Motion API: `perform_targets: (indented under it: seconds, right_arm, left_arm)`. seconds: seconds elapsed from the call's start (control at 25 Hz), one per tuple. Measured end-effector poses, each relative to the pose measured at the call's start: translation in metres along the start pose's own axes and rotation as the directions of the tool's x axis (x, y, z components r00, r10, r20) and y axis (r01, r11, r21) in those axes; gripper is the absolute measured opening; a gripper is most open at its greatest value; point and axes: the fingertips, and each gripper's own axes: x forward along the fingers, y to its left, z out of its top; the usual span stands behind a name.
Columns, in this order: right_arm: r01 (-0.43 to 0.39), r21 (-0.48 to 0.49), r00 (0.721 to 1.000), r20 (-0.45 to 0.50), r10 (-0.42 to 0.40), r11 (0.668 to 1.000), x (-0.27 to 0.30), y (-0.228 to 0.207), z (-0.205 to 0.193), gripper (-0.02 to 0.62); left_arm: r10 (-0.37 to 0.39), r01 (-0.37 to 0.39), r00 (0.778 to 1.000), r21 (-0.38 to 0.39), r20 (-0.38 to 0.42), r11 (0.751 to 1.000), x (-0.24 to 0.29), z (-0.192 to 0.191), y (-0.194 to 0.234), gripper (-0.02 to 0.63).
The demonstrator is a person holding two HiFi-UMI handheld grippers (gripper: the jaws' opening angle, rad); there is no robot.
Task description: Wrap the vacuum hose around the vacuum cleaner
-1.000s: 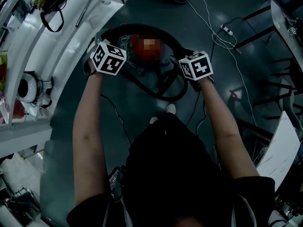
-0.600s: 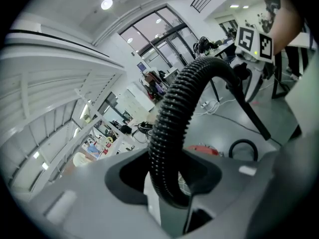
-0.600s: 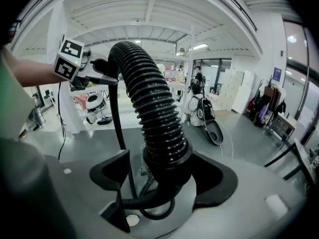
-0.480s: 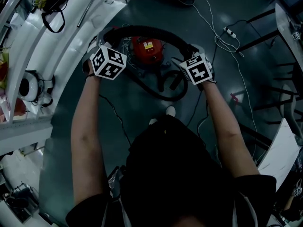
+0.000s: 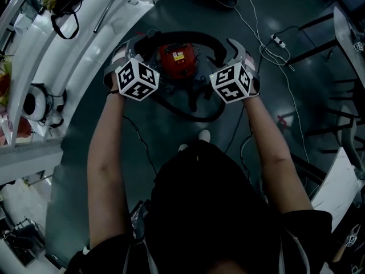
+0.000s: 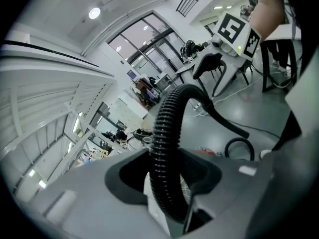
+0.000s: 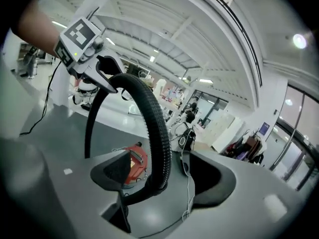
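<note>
**Right jaws opened, hose arched over the vacuum cleaner**

Since the earlier frames the two grippers have drawn slightly closer together. The right gripper [image 5: 238, 53] has rolled about its own axis, so its marker cube [image 5: 231, 83] now presents different faces. Its jaws have just been opening and now stand wide apart. The vacuum hose [image 5: 188, 37] passes between them. In the right gripper view the ribbed hose lies close to the left-hand pad with a clear gap to the other pad, so it is not clamped.

The left gripper [image 5: 130, 49] has its jaws partly closed and gripping the hose. In the left gripper view the hose rises out of the jaws, bends over and runs toward the right gripper, which shows at upper right. In the right gripper view the left gripper shows at upper left with the far end of the arch in its jaws.

In the head view the hose forms a black arch spanning from one gripper to the other. It passes over the far side of the red vacuum cleaner [image 5: 178, 59], which stands on the dark floor [image 5: 274, 113] between the two grippers. A further length of hose lies in a loop on the floor on the near side of the cleaner, between it and the person's shoe [image 5: 204, 133]
</note>
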Motion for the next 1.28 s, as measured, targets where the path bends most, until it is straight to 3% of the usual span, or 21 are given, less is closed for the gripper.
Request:
perform_targets:
  seconds: [0.32,0.4,0.52,0.64,0.68,0.84,1.04,1.28]
  right_arm:
    - [-0.008,-0.218,0.996,0.082,0.026,0.976,0.02,0.012,0.055,0.365]
    - [-0.007,-0.309,0.996,0.077,0.033,0.951,0.029,0.015,0.062,0.367]
    - [0.021,-0.481,0.998,0.062,0.01,0.877,0.042,0.018,0.068,0.365]
    - [0.046,-0.59,0.998,0.057,-0.015,0.806,0.051,0.02,0.07,0.262]
    - [0.039,-0.594,0.998,0.06,-0.004,0.803,0.052,0.022,0.069,0.166]
    - [-0.007,-0.523,0.996,0.071,0.052,0.852,0.051,0.027,0.069,0.164]
    - [-0.086,-0.421,0.995,0.016,0.102,0.903,0.055,0.027,0.056,0.166]
    - [-0.146,-0.282,0.989,-0.038,0.141,0.948,0.056,0.02,0.039,0.166]
  left_arm:
    - [-0.078,0.077,0.995,0.017,0.065,0.997,0.004,0.03,-0.024,0.179]
    - [-0.097,0.095,0.992,0.029,0.085,0.995,0.004,0.037,-0.03,0.179]
    - [-0.13,0.123,0.985,0.066,0.114,0.99,0.003,0.048,-0.04,0.178]
    - [-0.146,0.137,0.98,0.068,0.136,0.988,0.004,0.055,-0.044,0.178]
    - [-0.144,0.138,0.979,0.055,0.141,0.989,0.005,0.055,-0.043,0.178]
    - [-0.15,0.146,0.978,0.037,0.143,0.989,0.008,0.051,-0.043,0.183]
    - [-0.121,0.118,0.983,0.033,0.139,0.992,0.014,0.053,-0.049,0.203]
    - [-0.097,0.119,0.98,-0.126,0.172,0.985,0.014,0.057,-0.04,0.249]
